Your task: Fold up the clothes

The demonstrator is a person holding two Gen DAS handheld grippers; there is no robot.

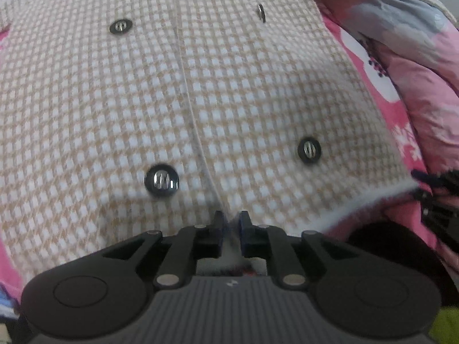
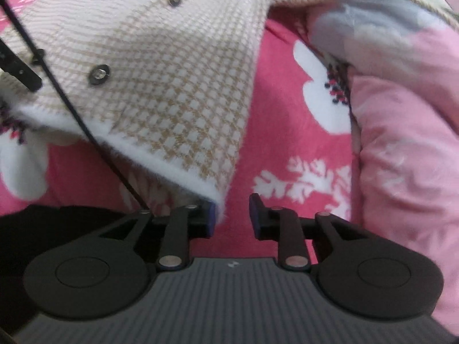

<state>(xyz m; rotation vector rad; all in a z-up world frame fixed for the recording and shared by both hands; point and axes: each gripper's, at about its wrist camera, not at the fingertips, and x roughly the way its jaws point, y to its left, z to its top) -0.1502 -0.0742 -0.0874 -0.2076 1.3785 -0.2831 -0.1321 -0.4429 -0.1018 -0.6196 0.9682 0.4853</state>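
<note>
Two grippers work the hem of a checked knit coat (image 1: 200,86) spread on a pink floral blanket (image 2: 287,114). The left gripper (image 1: 231,223) has its jaws drawn narrow on the coat's hem, at the foot of the centre seam straight ahead of it, with cloth seemingly pinched between the pads; the grip point itself is blurred. The right gripper (image 2: 232,209) stands with jaws wide apart, the coat's near corner (image 2: 212,183) just touching its left finger (image 2: 210,215) and nothing between the pads. Four dark buttons (image 1: 162,180) show ahead of the left gripper, two to each side of the seam. A paler pink quilt (image 2: 401,157) is bunched to the right of the right gripper, and the coat's far edge drapes onto it.

The coat looks soft and thick, a fuzzy knit with a fluffy white border; it sags and tents rather than holding a line, so it should be limp and fairly light, and likely to stretch if pulled hard. The fuzzy surface should give the pads good friction. The best hold appears to be the doubled hem or that free corner, taken deep enough to catch the full thickness, clear of the hard buttons. The blanket below is soft too, so a low pinch may snag it along with the coat.
</note>
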